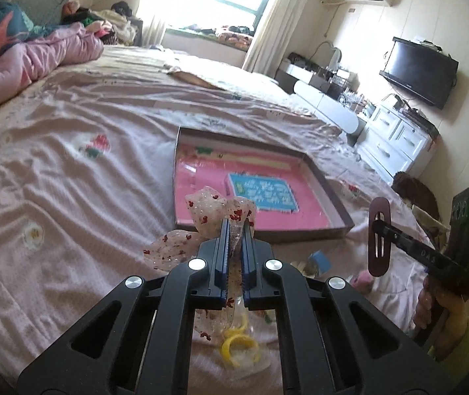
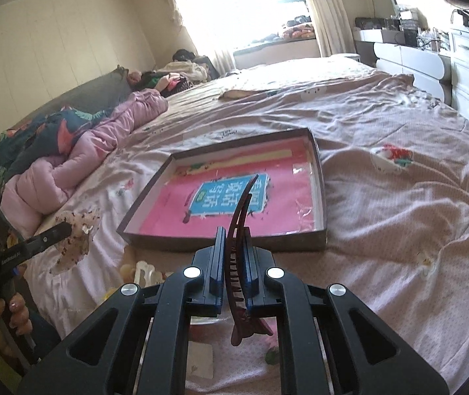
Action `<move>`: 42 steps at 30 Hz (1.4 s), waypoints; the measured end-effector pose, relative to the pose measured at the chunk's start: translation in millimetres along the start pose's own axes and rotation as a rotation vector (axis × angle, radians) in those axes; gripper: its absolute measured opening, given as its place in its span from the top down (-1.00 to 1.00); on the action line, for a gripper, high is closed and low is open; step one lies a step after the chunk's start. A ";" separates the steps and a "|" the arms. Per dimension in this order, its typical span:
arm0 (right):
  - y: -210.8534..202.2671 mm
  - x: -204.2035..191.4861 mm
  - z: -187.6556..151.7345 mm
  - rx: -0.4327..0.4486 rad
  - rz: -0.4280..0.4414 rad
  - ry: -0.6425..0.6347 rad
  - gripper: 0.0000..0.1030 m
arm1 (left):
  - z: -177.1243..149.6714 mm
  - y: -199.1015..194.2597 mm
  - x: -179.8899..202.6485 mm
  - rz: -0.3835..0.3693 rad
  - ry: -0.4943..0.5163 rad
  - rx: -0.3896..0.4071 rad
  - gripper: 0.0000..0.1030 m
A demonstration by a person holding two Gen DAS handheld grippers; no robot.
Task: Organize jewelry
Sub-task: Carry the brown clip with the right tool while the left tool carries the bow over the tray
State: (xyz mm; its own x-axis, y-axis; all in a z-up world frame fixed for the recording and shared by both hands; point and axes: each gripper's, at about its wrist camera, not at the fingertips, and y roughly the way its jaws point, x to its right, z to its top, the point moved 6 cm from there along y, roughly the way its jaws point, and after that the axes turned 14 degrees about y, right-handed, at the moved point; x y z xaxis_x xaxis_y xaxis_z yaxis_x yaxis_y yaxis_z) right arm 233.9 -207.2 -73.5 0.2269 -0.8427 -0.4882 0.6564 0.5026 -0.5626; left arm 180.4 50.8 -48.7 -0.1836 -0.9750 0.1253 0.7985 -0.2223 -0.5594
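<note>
- The left gripper (image 1: 237, 227) has its jaws drawn in tight on a sheer bow hair accessory (image 1: 216, 212), a translucent pink fabric piece dotted with small red shapes; the blue pads press on the fabric from both sides.
- The bow's loops fan out above and to the left of the fingertips, and more of the fabric trails down between the gripper's arms toward a yellow ring-shaped item (image 1: 237, 345) lying on the bedspread (image 1: 69, 181) below.
- In the right wrist view the same bow (image 2: 76, 240) shows at the left edge, hanging off the tip of the left gripper, clear of the bedding.
- The right gripper (image 2: 236, 240) is clamped on a dark brown banana hair clip (image 2: 242, 217); its toothed spine runs between the pads, the curved tip rises past the fingertips and the hinged end sticks out below them.
- From the left wrist view the clip (image 1: 378, 237) stands upright at the end of the right gripper, held in the air to the right of the tray.
- A shallow cardboard box tray (image 2: 321, 194) with a pink lining and a blue printed label sits on the bedspread just ahead of both grippers; neither accessory touches it.
- A hand (image 1: 432, 306) grips the right gripper's handle at the right edge.
</note>
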 end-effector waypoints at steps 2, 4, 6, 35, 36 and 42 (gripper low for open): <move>-1.1 1.2 3.4 0.009 0.002 0.003 0.82 | 4.4 1.9 2.9 -0.008 0.000 0.005 0.97; -1.2 1.6 6.1 0.015 0.003 0.003 0.82 | 10.0 4.3 7.4 -0.013 0.007 0.012 0.97; -1.9 1.7 10.3 0.023 0.006 0.004 0.82 | 15.6 8.5 11.8 -0.014 0.018 0.017 0.97; 92.4 -4.1 76.0 -0.006 -0.081 -0.071 0.82 | 41.8 111.4 0.0 0.043 0.073 -0.076 0.97; 97.4 -1.4 75.4 -0.016 -0.091 -0.069 0.82 | 41.4 114.7 -0.4 0.043 0.075 -0.079 0.97; 125.1 14.2 67.0 -0.087 -0.129 -0.055 0.82 | 39.6 125.9 -2.3 0.037 0.076 -0.086 0.97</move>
State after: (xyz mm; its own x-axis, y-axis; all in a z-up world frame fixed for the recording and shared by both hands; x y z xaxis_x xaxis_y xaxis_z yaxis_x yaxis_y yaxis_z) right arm 367.4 -169.2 -106.1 0.1858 -0.9094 -0.3722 0.6182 0.4026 -0.6751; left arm 304.0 24.9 -87.0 -0.2004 -0.9788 0.0420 0.7539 -0.1815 -0.6315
